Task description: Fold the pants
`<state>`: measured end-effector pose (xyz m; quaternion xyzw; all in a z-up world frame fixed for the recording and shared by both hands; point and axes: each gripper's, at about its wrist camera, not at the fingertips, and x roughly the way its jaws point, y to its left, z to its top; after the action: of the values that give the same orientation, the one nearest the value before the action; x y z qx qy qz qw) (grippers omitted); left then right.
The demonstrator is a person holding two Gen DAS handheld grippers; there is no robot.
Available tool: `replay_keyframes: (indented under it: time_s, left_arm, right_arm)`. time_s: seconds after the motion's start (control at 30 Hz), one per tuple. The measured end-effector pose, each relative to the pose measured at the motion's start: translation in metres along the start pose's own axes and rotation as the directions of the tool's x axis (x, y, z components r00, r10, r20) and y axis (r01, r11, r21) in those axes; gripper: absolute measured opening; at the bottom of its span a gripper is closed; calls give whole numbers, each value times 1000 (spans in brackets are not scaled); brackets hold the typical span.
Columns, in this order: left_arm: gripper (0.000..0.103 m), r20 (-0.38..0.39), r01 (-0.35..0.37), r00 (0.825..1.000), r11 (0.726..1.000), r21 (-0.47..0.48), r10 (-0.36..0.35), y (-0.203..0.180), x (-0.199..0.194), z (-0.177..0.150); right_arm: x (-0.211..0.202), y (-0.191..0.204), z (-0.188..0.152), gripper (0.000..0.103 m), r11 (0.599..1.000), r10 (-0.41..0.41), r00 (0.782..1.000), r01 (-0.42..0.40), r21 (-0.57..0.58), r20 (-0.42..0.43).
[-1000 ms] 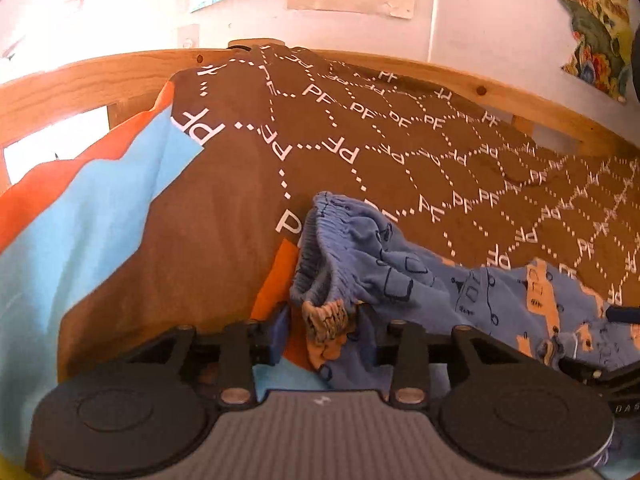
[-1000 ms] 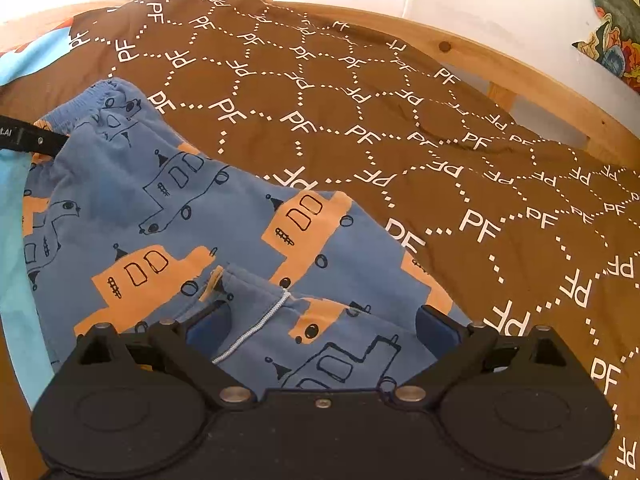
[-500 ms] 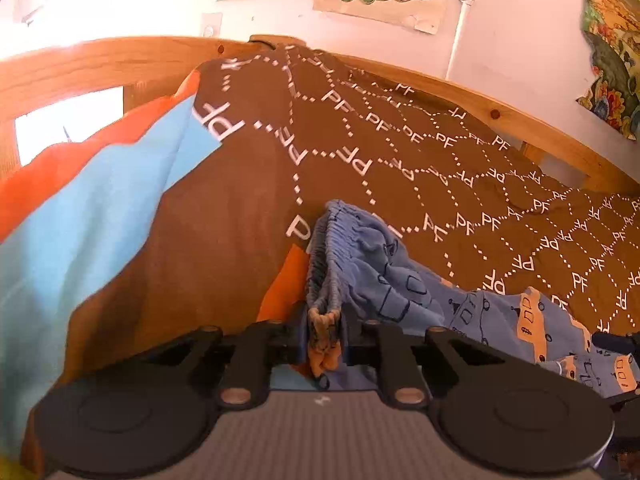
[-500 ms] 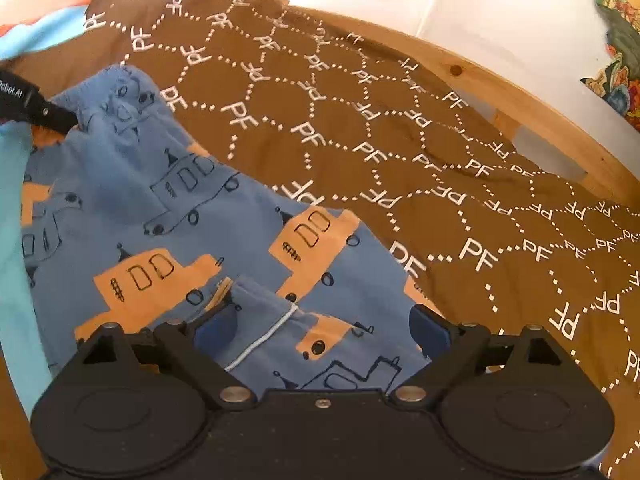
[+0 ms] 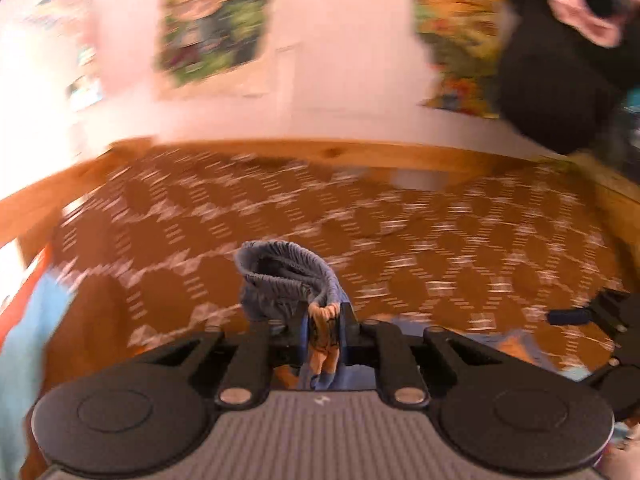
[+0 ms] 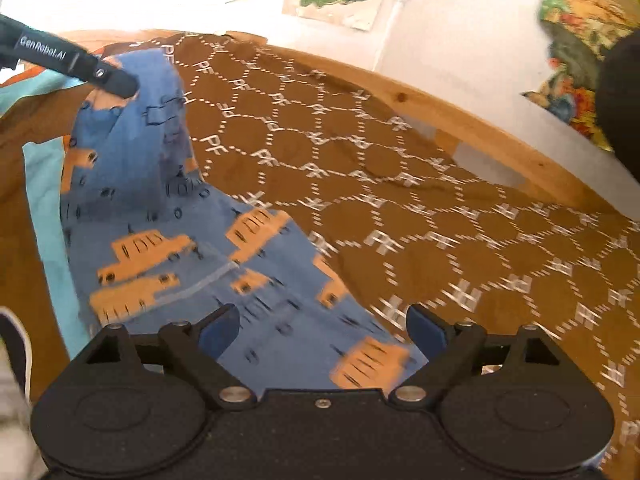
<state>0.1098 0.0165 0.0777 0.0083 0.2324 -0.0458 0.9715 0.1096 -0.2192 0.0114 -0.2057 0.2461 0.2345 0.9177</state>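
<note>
Pants (image 6: 168, 216): soft, light, limp; waistband lifted, legs trailing on bed (image 6: 400, 184) | my left fingers (image 5: 323, 320) have just closed, pinching waistband corner | my right fingers (image 6: 320, 330) spread wide over leg fabric, gripping nothing | best hold: elastic waistband, hems.

The left gripper (image 5: 323, 330) is pinched on a bunched fold of the blue and orange pants (image 5: 286, 280), whose gathered waistband loops up just beyond its fingers (image 5: 347, 328). Behind lies the brown patterned bedspread (image 5: 400, 240), blurred, reaching the bed's wooden far edge (image 5: 332, 154).
</note>
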Motion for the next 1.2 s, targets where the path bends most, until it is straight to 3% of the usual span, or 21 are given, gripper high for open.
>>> replay_keyframes:
  time_s: [0.1, 0.23, 0.4, 0.6, 0.63, 0.67, 0.7, 0.73, 0.77, 0.87, 0.93, 1.0, 1.07, 1.2]
  left_arm:
    - [15, -24, 89, 996, 993, 76, -87, -38, 3, 8]
    - [15, -90, 187, 981, 962, 199, -172, -94, 17, 5]
    - [15, -191, 264, 958, 913, 311, -212, -157, 39, -18]
    - [16, -262, 315, 939, 867, 387, -224, -203, 63, -54]
    - [19, -277, 324, 934, 860, 395, -225, -208, 68, -62]
    - [30, -293, 324, 931, 860, 395, -216, -211, 71, -68]
    - [41, -311, 319, 929, 865, 387, -203, -211, 73, -71]
    - [62, -320, 309, 928, 872, 379, -190, -210, 74, -74]
    - [70, -318, 297, 931, 880, 370, -180, -208, 73, -75]
    - [71, -313, 298, 931, 884, 361, -186, -200, 68, -81]
    - [70, -316, 303, 930, 877, 374, -186, -197, 68, -83]
    - [65, -327, 318, 926, 861, 398, -191, -196, 68, -86]
    - [54, -336, 329, 921, 851, 409, -195, -195, 67, -89]
    - [45, -345, 345, 915, 849, 399, -209, -194, 66, -92]
  right_arm:
    - [-21, -22, -12, 92, 997, -50, 999, 50, 52, -7]
    - [-41, -59, -28, 93, 976, -130, 991, 132, 175, -19]
    - [-48, -100, -42, 93, 935, -161, 987, 161, 315, -29]
    - [-46, -124, -62, 92, 905, -116, 993, 120, 409, -35]
    - [-45, -127, -66, 92, 898, -95, 995, 100, 429, -32]
    - [-43, -128, -68, 92, 893, -76, 997, 80, 443, -28]
    - [-40, -128, -69, 92, 888, -45, 999, 49, 457, -20]
    - [-36, -130, -71, 92, 881, -2, 1000, 5, 473, -7]
    - [-33, -130, -74, 92, 868, 47, 999, -47, 494, 12]
    - [-23, -126, -76, 92, 842, 135, 990, -139, 521, 46]
    - [-13, -120, -76, 85, 827, 178, 982, -182, 532, 59]
    - [-4, -114, -73, 68, 815, 219, 973, -221, 535, 70]
    - [2, -108, -69, 61, 810, 238, 968, -241, 535, 77]
    - [8, -96, -67, 57, 803, 273, 959, -268, 532, 71]
